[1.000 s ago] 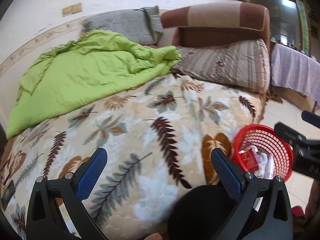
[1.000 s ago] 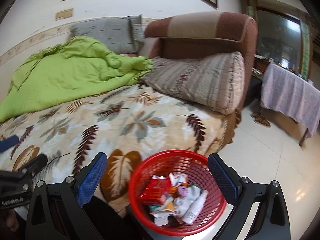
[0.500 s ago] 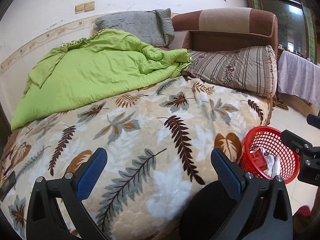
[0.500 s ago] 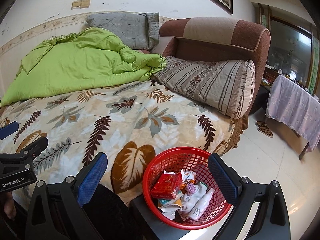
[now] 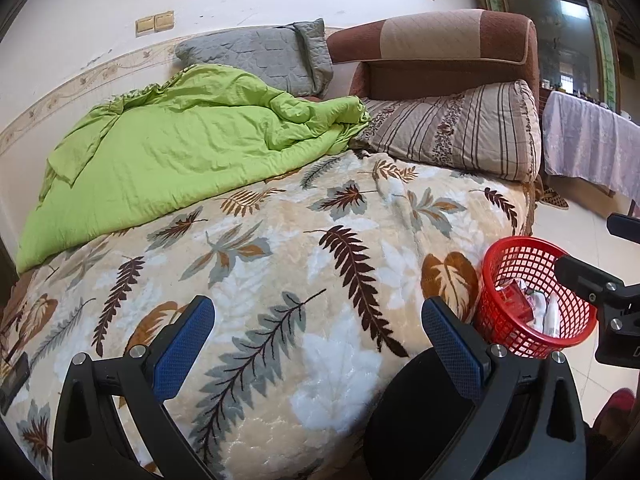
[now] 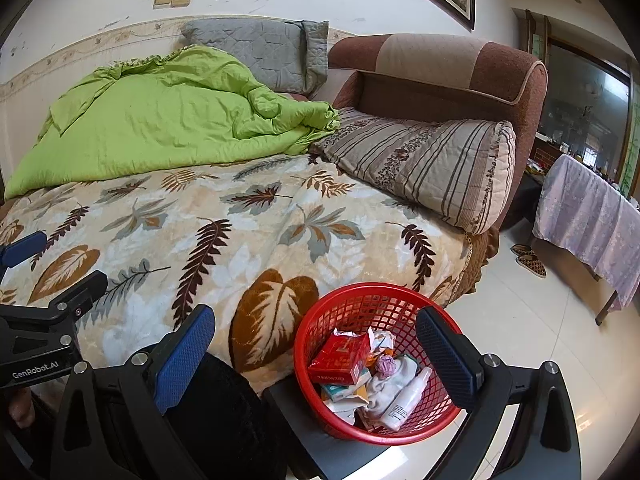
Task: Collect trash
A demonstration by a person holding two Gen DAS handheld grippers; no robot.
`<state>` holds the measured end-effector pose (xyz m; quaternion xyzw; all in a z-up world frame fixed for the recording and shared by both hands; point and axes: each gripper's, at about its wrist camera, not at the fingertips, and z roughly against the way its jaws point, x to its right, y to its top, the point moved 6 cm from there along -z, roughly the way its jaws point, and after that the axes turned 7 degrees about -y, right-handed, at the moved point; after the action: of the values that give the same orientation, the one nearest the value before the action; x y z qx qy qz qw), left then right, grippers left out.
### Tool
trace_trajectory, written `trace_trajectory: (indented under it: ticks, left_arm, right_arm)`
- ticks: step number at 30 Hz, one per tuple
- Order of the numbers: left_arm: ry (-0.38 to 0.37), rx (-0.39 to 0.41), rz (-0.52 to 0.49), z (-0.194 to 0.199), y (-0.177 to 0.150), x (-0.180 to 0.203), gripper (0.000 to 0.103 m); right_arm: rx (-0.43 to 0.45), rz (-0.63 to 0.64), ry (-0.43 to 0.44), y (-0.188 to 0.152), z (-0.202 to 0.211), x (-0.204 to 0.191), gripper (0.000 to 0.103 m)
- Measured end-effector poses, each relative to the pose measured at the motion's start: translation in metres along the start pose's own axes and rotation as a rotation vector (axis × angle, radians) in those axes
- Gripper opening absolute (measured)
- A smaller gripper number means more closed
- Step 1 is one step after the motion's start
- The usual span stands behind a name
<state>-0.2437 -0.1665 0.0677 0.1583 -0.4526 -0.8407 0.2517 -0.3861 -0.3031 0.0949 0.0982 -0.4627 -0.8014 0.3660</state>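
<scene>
A red mesh basket (image 6: 344, 308) stands on a dark stool beside the bed, also seen as the basket (image 5: 516, 264) at the right of the left wrist view. Inside lie a red carton (image 6: 340, 356), a white bottle (image 6: 406, 398), crumpled paper and wrappers. My right gripper (image 6: 316, 354) hangs open above the basket with nothing between its fingers. My left gripper (image 5: 320, 346) is open over the near edge of the leaf-patterned blanket (image 5: 280, 264), holding nothing. The right gripper shows at the right edge of the left wrist view.
A green quilt (image 5: 180, 148), a grey pillow (image 5: 260, 56) and a striped pillow (image 5: 452, 132) lie on the bed before a brown headboard (image 6: 440, 68). A cloth-covered table (image 6: 588, 216) and slippers (image 6: 528, 258) stand on the tiled floor to the right. A dark-clothed knee (image 6: 224, 412) is below.
Both grippers have drawn back and up from the bed and basket, so more of the room shows. Both stayed open and empty.
</scene>
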Motion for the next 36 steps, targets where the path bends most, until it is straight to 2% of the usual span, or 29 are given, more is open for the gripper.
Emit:
trace_trajectory:
  ticks: [21, 36]
  left_arm:
    - [-0.039, -0.021, -0.005, -0.0046, -0.0076, 0.0036, 0.103]
    - [-0.038, -0.02, -0.006, -0.0044, -0.0078, 0.0037, 0.103]
  right_arm:
    - [-0.009, 0.003, 0.003, -0.0032, -0.0001, -0.0028, 0.102]
    - [-0.011, -0.004, -0.002, -0.0034, 0.0003, 0.0019, 0.102]
